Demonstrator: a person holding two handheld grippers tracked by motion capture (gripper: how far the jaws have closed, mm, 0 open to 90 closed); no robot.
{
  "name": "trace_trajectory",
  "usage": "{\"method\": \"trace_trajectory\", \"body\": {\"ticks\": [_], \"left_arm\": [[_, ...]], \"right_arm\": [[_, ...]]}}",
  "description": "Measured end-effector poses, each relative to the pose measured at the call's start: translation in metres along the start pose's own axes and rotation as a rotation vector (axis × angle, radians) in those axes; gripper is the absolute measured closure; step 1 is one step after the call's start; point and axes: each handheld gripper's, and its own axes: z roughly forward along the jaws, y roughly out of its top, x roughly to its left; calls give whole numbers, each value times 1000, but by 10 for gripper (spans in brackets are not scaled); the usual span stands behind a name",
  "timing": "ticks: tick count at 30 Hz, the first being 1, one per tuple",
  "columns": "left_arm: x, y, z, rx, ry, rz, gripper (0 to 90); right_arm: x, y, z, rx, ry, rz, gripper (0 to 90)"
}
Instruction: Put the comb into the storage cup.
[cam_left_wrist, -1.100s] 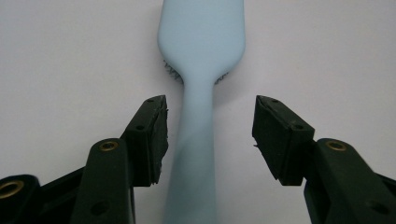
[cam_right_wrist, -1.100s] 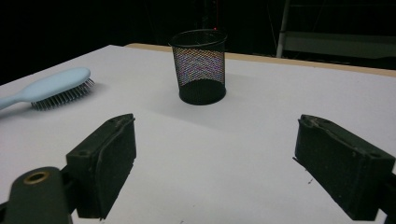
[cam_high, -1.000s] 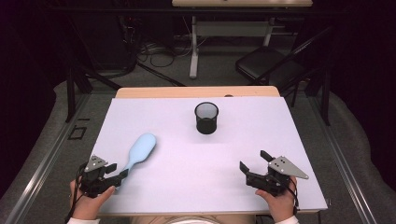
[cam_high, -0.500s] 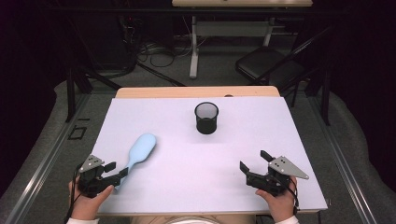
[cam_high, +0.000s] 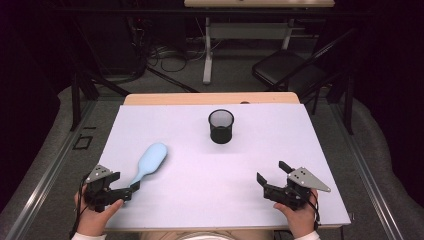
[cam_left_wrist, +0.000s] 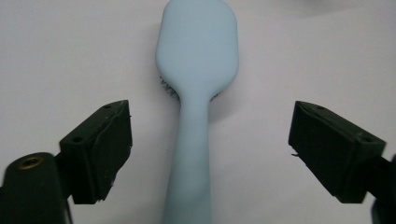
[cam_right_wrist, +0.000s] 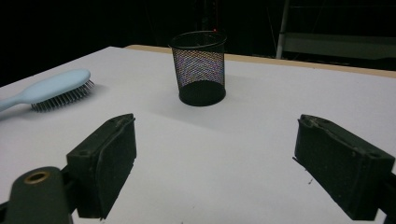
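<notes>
Hairbrush (cam_high: 149, 161): pale blue, laid bristles-down on the near left part of the white table cover (cam_high: 215, 170); its head is pointed far and slightly right, its handle is run back toward the near left corner.
Handle: seen in the left gripper view (cam_left_wrist: 191, 154) between the two black jaws, with clear cover on both sides of it; neither pad is touching it.
Left gripper (cam_high: 131, 189): held by the left hand (cam_high: 95, 220) at the near left edge; its jaws have just been opening and are stood wide apart around the handle end, nothing being clamped.
Right gripper (cam_high: 272, 172): held by the right hand (cam_high: 300, 217) near the near right corner; its jaws are spread apart with only bare cover between them, as is shown in the right gripper view.
Mesh cup (cam_high: 221, 126): black, upright, set on the far middle of the cover, well apart from the hairbrush and from both grippers.
Open room: a wide bare stretch of cover is left between the two grippers and between the hairbrush and the mesh cup; the right half is bare out to its edge.
Edges: the wooden tabletop (cam_high: 210, 98) is exposed as a strip along the far side; the near edge is met just behind both hands.
</notes>
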Motion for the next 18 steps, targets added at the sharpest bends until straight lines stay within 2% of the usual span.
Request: {"method": "trace_trajectory", "body": {"ticks": [4,11,18], "left_arm": [[-1,1,2,5,-7,5,2],[-2,1,2,1,-8,-5,4],[-4,4,0,-7,-16,21,5]], "right_arm": [[0,0,0,0,-1,-4,126],[0,0,0,1,-2,-3,126],[0,0,0,2,-1,0,127]]}}
